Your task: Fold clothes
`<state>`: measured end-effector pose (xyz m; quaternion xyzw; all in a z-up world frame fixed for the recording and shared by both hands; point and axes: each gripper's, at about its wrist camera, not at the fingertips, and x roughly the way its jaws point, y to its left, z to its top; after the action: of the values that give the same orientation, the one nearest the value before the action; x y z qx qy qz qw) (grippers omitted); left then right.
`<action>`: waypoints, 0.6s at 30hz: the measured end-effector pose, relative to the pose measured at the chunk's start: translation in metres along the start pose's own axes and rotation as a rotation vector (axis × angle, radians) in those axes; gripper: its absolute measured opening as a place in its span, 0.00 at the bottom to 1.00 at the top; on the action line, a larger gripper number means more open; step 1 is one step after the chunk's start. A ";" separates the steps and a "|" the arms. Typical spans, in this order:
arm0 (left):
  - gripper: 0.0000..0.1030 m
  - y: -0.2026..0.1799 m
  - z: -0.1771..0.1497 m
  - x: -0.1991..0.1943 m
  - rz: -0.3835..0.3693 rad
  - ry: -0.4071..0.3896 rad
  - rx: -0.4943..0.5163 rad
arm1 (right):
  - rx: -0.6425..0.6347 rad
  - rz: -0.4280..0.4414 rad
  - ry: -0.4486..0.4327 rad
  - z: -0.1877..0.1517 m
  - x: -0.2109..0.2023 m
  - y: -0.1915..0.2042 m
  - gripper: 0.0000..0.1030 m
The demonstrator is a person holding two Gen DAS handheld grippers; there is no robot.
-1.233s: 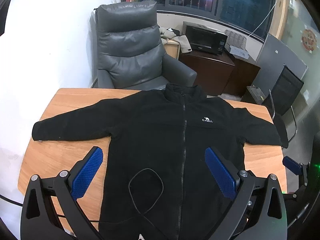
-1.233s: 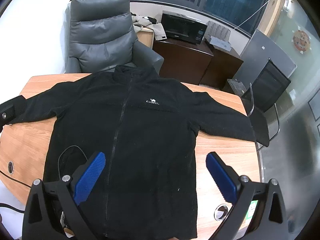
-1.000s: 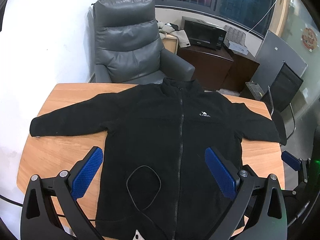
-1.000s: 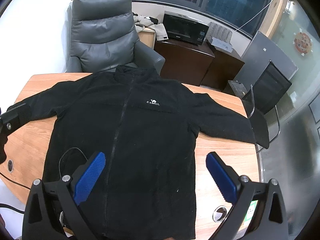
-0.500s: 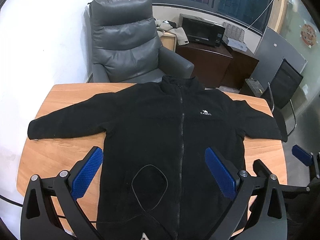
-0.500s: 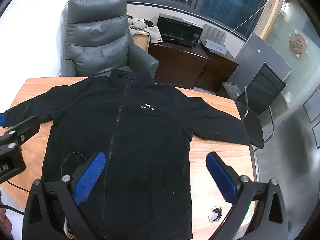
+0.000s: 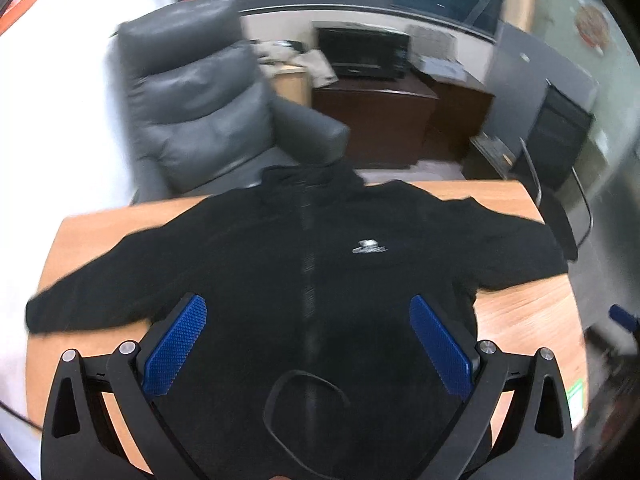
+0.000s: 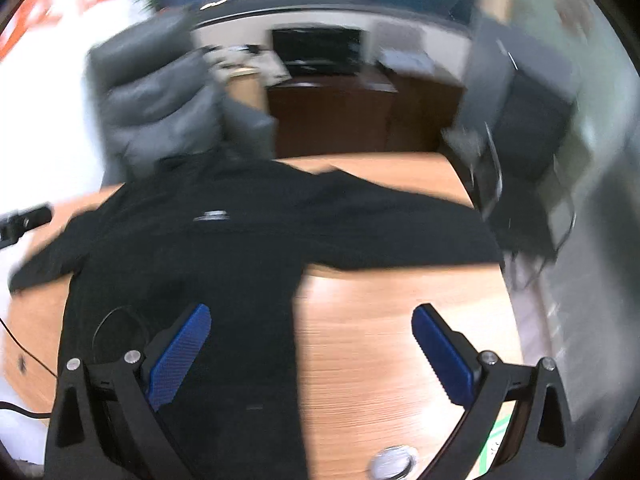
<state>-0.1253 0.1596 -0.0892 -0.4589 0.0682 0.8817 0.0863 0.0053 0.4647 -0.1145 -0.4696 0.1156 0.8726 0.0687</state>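
Note:
A black zip-up fleece jacket [image 7: 304, 264] lies flat and face up on the wooden table [image 7: 520, 316], sleeves spread out to both sides; it also shows in the right wrist view [image 8: 224, 256]. A thin black cord loop [image 7: 306, 400] rests on its lower front. My left gripper [image 7: 308, 344] is open and empty above the jacket's lower middle. My right gripper [image 8: 310, 354] is open and empty above the jacket's right hem and bare table. Both views are motion-blurred.
A grey leather armchair [image 7: 200, 112] stands behind the table. A dark cabinet with a microwave [image 7: 368, 56] is at the back. A black office chair [image 8: 520, 184] stands off the table's right end. A round cable grommet [image 8: 394, 460] sits near the front edge.
Both grippers have swung to the right and moved lower and closer over the jacket. The right gripper now looks at the right sleeve and bare table. The jaws stay open.

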 end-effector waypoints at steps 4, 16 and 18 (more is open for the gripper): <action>1.00 -0.073 0.020 0.081 -0.117 0.039 0.127 | 0.275 0.096 -0.015 0.009 0.040 -0.193 1.00; 1.00 -0.200 0.035 0.252 -0.219 0.190 0.304 | 0.905 0.716 0.145 -0.003 0.244 -0.436 1.00; 1.00 -0.210 0.035 0.260 -0.212 0.206 0.324 | 0.926 0.786 0.175 -0.005 0.265 -0.432 1.00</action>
<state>-0.2547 0.3949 -0.2914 -0.5313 0.1688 0.7937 0.2435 -0.0377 0.8831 -0.3981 -0.3829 0.6524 0.6502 -0.0713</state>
